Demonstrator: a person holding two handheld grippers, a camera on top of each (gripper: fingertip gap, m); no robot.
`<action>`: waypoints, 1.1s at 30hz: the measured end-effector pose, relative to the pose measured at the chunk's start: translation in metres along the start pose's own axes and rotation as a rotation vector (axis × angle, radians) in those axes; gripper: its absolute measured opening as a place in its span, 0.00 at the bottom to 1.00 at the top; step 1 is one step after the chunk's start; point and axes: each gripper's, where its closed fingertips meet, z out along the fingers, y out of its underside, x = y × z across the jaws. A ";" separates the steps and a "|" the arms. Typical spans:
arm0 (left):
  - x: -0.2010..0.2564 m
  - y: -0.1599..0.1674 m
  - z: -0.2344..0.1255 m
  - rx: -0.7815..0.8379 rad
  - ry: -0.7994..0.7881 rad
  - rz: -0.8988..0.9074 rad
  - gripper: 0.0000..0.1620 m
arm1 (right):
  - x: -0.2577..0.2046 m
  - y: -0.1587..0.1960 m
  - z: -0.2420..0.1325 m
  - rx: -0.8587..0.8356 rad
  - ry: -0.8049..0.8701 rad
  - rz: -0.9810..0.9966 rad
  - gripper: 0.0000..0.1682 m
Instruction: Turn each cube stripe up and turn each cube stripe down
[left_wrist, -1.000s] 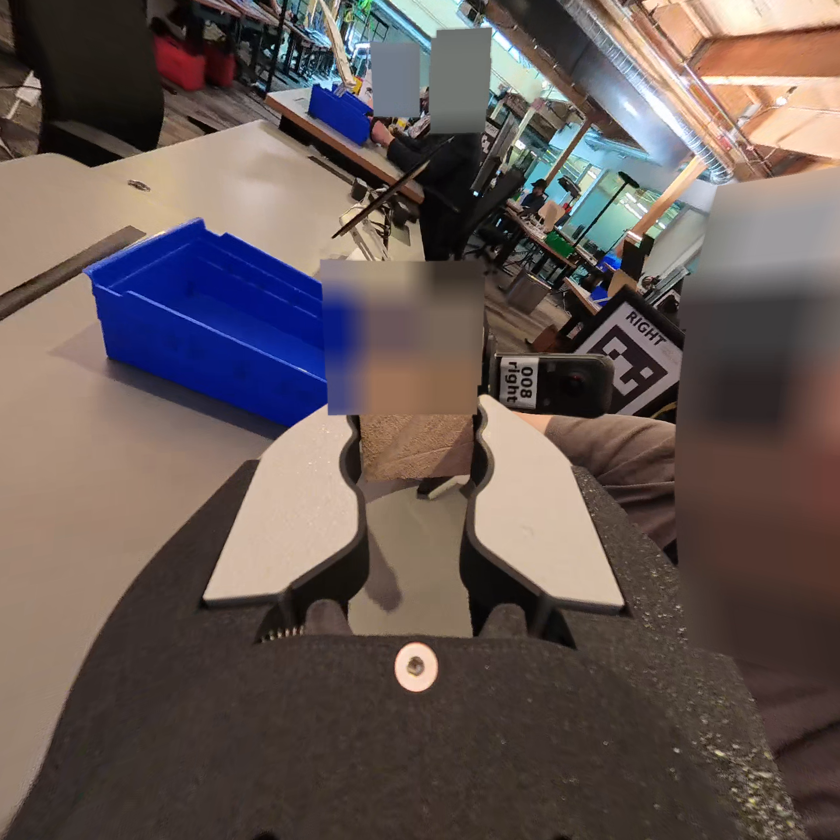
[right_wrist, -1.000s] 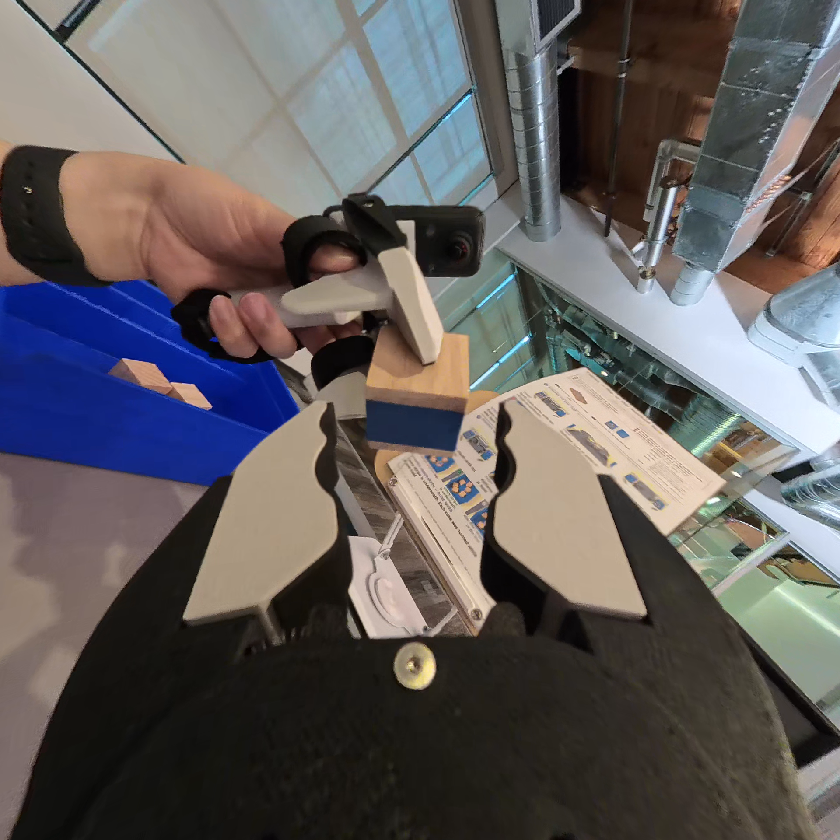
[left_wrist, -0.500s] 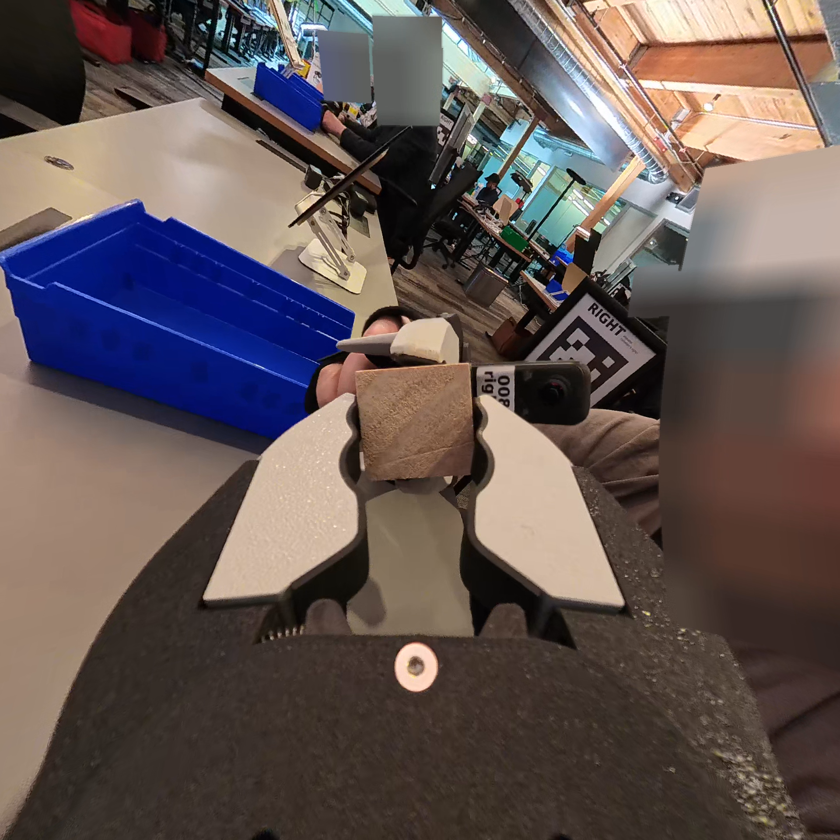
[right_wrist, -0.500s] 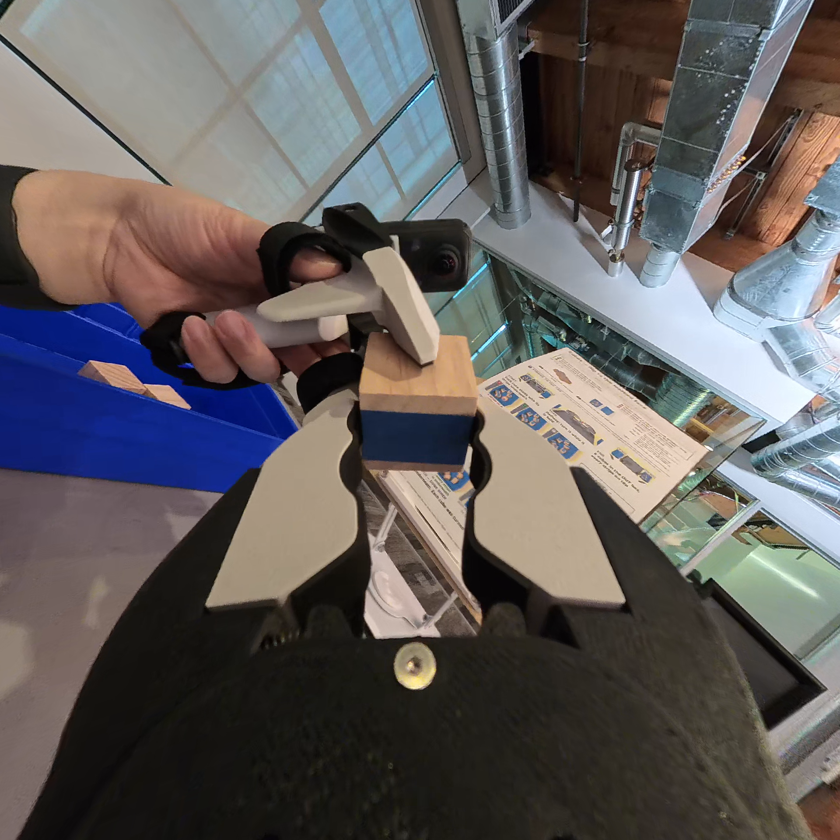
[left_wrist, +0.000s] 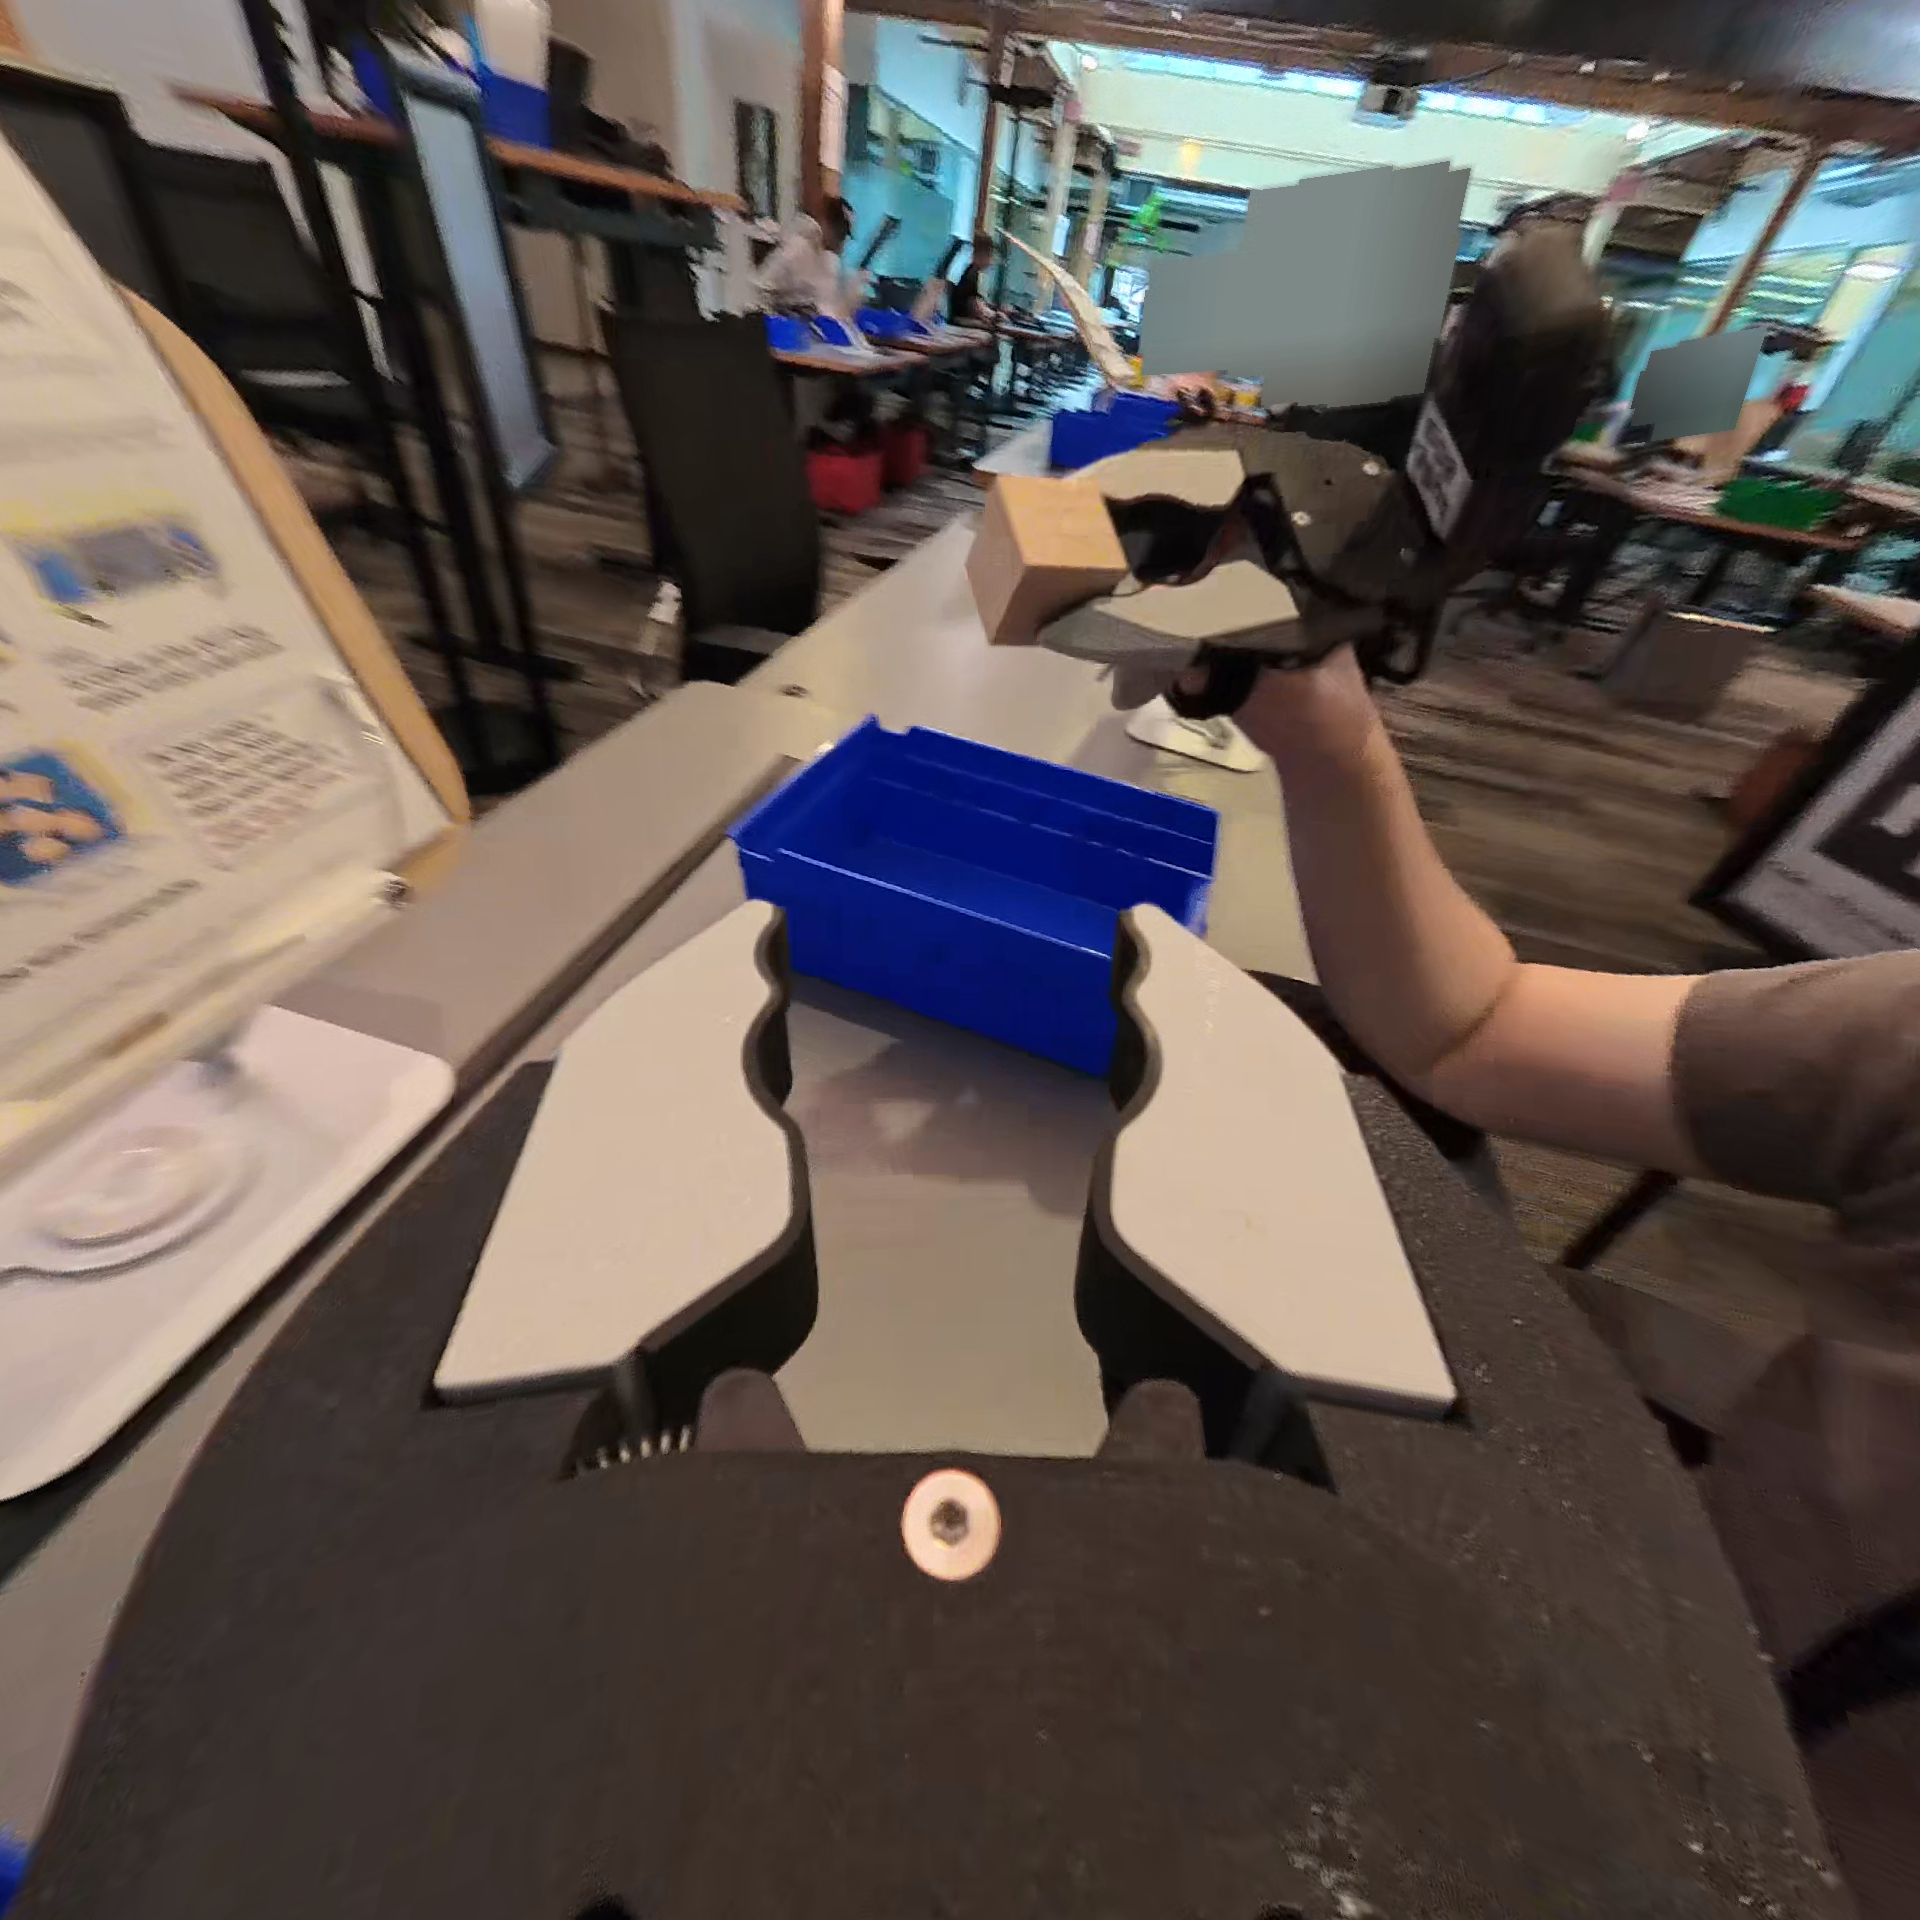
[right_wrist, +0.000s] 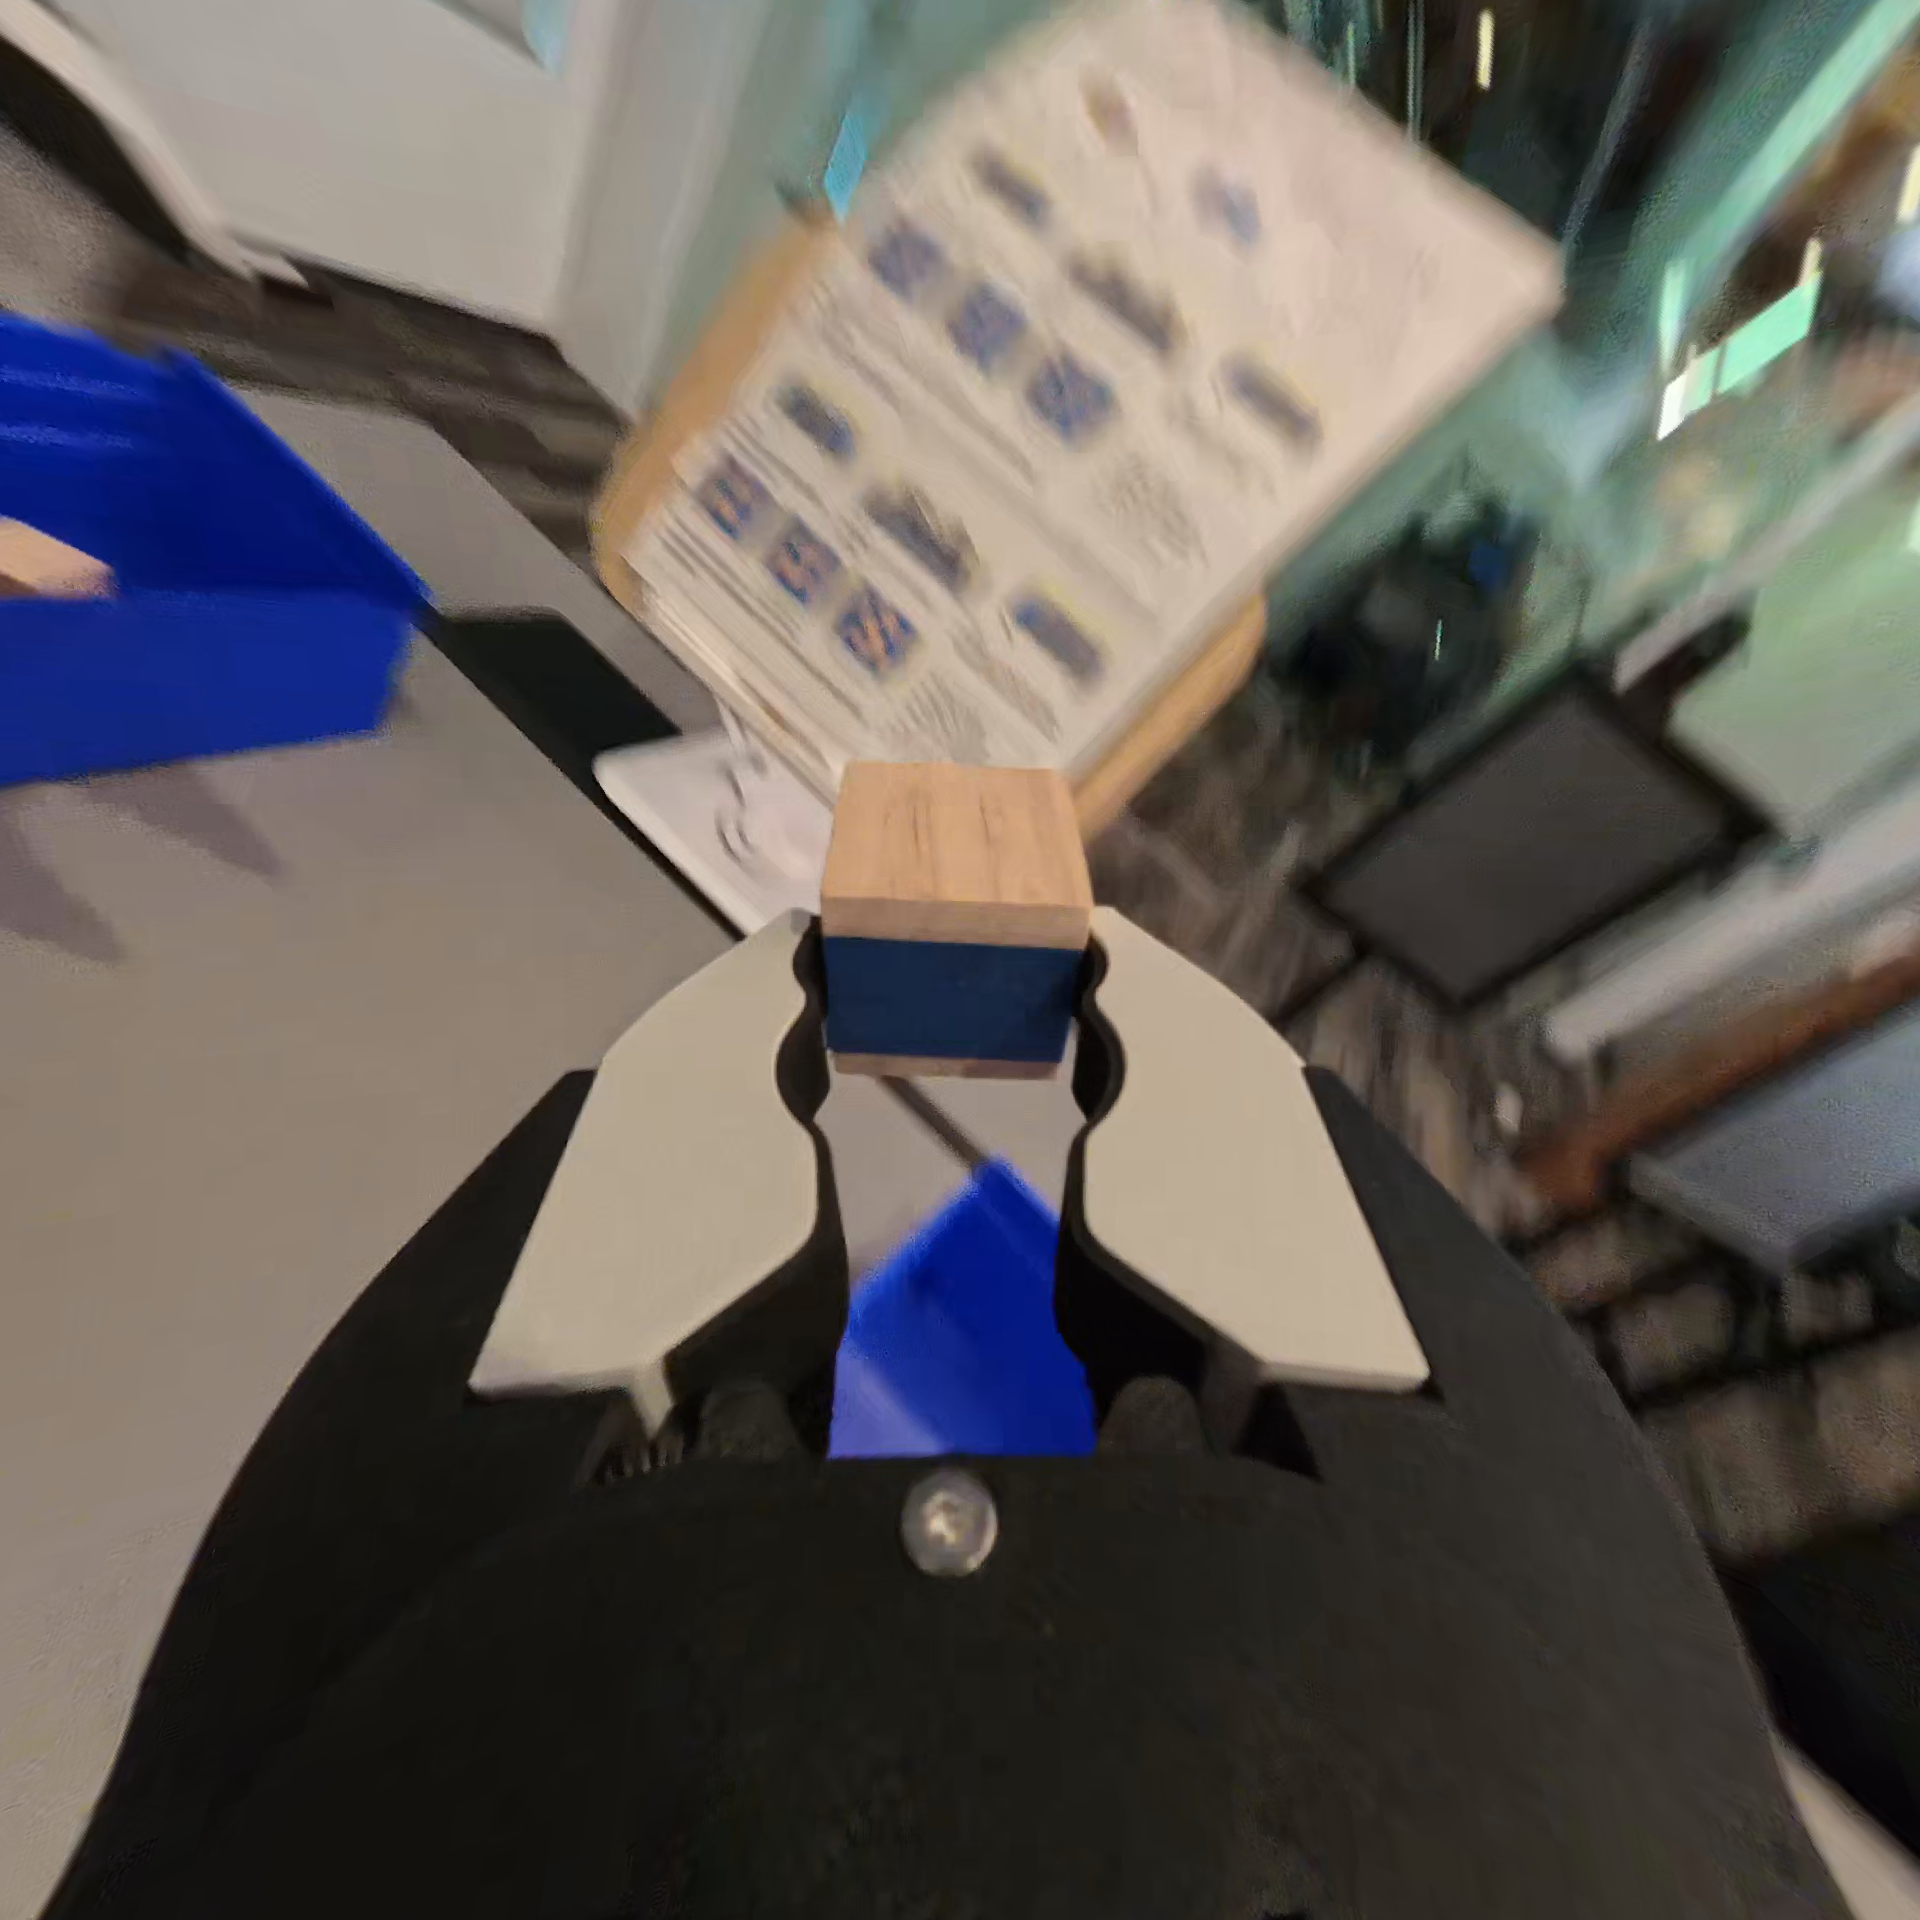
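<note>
Between the fingers of the right gripper (right_wrist: 948, 997) sits the wooden cube (right_wrist: 954, 920), clamped by its sides and held in the air above the grey tabletop (right_wrist: 312, 1018). Only the right wrist view shows its blue stripe (right_wrist: 948, 992), a band on the face turned toward the camera; the left wrist view shows the same cube (left_wrist: 1044, 556) from afar as plain wood, gripped by the right gripper (left_wrist: 1081, 566) high above a blue bin (left_wrist: 977, 894). The left gripper (left_wrist: 948, 997) holds nothing, its fingers (left_wrist: 665, 1143) spread apart with the bin seen between them.

Half a second ago both grippers pinched the cube together; the left has since let go and drawn back, and the right alone carries it.

One cube is held; part of another wooden block (right_wrist: 47, 566) peeks from a second blue bin (right_wrist: 197, 634) at the left edge of the right wrist view, where the first bin's corner (right_wrist: 961, 1340) also shows. One instruction sheet on a stand (right_wrist: 1039, 416) stands nearby, blurred.
</note>
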 end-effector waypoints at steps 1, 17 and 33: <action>-0.002 -0.003 -0.004 0.018 -0.026 0.017 0.36 | 0.018 0.022 0.000 -0.094 0.027 0.072 0.27; -0.002 0.005 -0.005 -0.043 -0.116 0.061 0.33 | 0.031 0.272 0.009 -1.016 -0.031 0.744 0.28; -0.001 0.019 0.003 -0.128 -0.109 0.045 0.31 | 0.030 0.346 -0.015 -1.353 0.109 0.685 0.28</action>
